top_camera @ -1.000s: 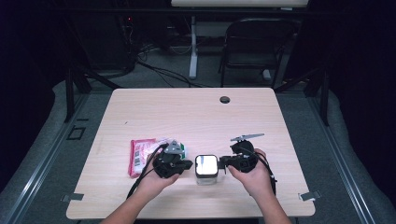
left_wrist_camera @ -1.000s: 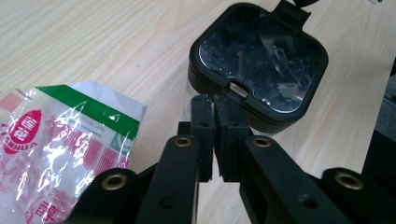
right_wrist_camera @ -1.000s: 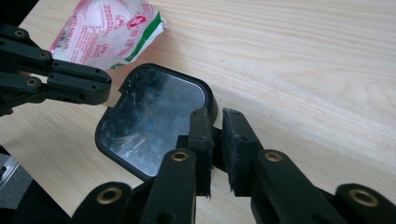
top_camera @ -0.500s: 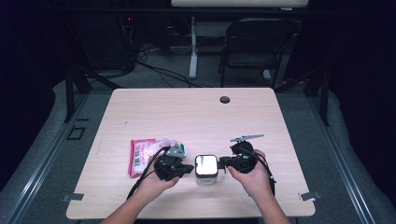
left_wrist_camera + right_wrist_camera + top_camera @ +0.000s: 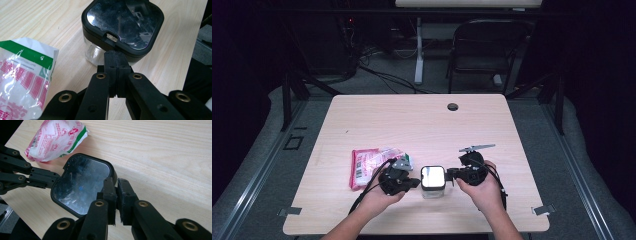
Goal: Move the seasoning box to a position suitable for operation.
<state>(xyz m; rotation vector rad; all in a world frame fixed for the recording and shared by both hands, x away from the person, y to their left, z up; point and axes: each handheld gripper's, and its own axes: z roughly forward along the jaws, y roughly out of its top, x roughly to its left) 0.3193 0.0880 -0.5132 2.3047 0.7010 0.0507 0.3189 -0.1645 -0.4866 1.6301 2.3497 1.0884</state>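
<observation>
High view: a small clear square jar with a glossy black lid [image 5: 432, 180] stands on the light wooden table [image 5: 422, 125], near the middle of its near edge. The left tongs [image 5: 416, 183] meet the jar's left side and the right tongs [image 5: 450, 174] its right side, each held in a hand coming in over that near edge. A crinkled pink-and-white plastic packet with a green stripe [image 5: 369, 164] lies just left of the left tongs — flat on the table, toward the near left corner.

Left gripper view: the left tongs [image 5: 115, 56] are pressed together with nothing between them, their tips touching the lid's rim just below a small latch. The jar [image 5: 122, 23] stands straight ahead; the packet [image 5: 22, 77] lies at the left.

Right gripper view: the right tongs [image 5: 117, 185] are almost together, a thin gap between the pads — they have just been closing, nothing between them. Their tips sit at the lid's [image 5: 82, 185] edge. The left tongs [image 5: 53, 178] touch its far side, the packet [image 5: 55, 138] beyond.
</observation>
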